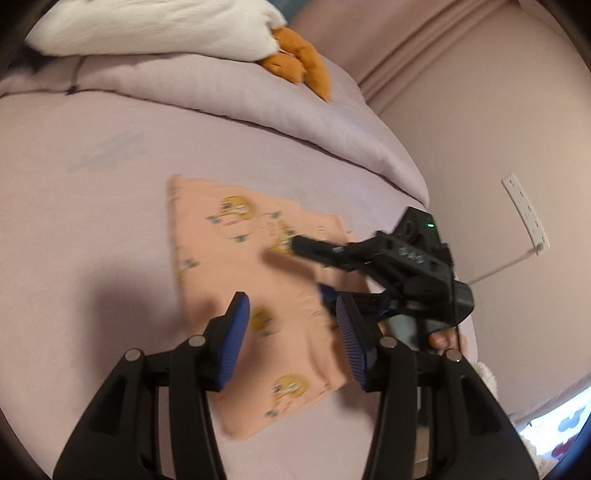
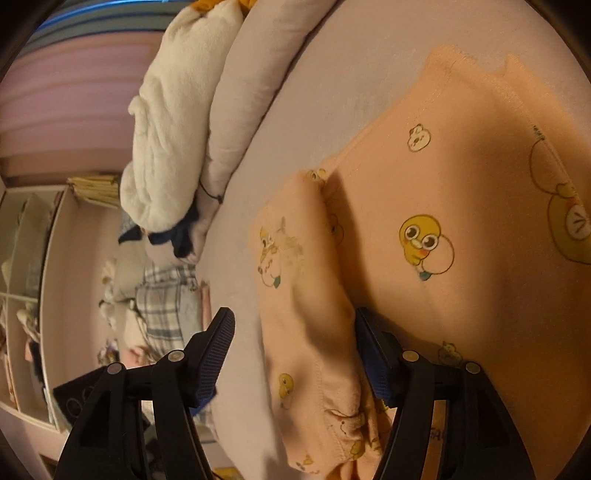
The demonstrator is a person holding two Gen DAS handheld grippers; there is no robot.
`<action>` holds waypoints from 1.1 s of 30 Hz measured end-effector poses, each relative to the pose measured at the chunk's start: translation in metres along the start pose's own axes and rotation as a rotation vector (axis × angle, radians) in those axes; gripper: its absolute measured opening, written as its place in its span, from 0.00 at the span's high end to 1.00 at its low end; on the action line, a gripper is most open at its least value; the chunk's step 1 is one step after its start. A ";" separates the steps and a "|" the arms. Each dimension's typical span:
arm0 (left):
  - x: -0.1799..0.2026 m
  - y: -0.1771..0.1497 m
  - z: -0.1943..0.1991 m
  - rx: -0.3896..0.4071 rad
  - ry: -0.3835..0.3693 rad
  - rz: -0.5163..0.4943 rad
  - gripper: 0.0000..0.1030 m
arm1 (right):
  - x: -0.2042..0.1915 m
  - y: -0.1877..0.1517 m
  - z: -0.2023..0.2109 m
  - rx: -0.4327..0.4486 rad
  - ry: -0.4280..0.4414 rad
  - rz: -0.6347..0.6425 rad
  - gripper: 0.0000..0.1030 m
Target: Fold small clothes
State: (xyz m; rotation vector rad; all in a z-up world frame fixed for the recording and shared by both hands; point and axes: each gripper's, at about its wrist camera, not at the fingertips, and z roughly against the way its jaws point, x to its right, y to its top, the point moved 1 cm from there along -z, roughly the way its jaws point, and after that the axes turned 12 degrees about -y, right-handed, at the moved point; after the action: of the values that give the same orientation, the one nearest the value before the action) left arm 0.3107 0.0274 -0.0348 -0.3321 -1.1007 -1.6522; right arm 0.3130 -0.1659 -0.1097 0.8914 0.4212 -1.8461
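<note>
A small peach garment point(image 1: 240, 273) printed with yellow ducks lies flat on the pale lilac bed point(image 1: 92, 221). My left gripper point(image 1: 291, 336) is open and hovers just above the garment's near right part, touching nothing. My right gripper point(image 1: 310, 269) shows in the left wrist view reaching over the garment from the right. In the right wrist view the right gripper point(image 2: 295, 354) is open, its jaws either side of a folded-over sleeve point(image 2: 299, 295) of the garment point(image 2: 443, 229).
A rolled lilac duvet point(image 1: 229, 96) runs along the back of the bed with a white and orange plush toy point(image 1: 177, 26) on it. A wall with a socket point(image 1: 524, 214) is at the right. Shelves and piled clothes point(image 2: 162, 306) stand beyond the bed's edge.
</note>
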 end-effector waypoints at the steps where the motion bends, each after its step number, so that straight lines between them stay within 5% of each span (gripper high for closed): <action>1: -0.004 -0.004 0.003 0.002 0.006 0.009 0.53 | -0.001 0.001 -0.001 -0.001 0.000 0.002 0.36; 6: -0.032 -0.024 0.010 -0.015 0.005 0.093 0.53 | -0.002 0.001 -0.010 -0.005 -0.072 0.061 0.38; 8: -0.040 -0.033 0.009 -0.022 -0.006 0.129 0.53 | -0.013 -0.003 -0.013 0.015 -0.150 0.135 0.48; 10: -0.041 -0.039 0.011 -0.025 -0.011 0.145 0.53 | -0.017 -0.007 -0.016 0.025 -0.207 0.195 0.76; 12: -0.044 -0.043 0.011 -0.027 -0.010 0.157 0.53 | -0.020 -0.011 -0.021 0.032 -0.266 0.256 0.90; 23: -0.046 -0.050 0.006 -0.045 -0.015 0.159 0.53 | -0.036 0.007 0.052 0.244 -0.301 0.347 0.91; 33: -0.028 -0.044 -0.021 -0.088 -0.030 0.130 0.53 | 0.010 0.017 0.053 0.255 -0.457 0.306 0.91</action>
State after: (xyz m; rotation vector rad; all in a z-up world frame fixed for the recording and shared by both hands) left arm 0.2894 0.0276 -0.0870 -0.4768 -1.0088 -1.5867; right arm 0.3050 -0.2138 -0.0798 0.6276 -0.2279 -1.7678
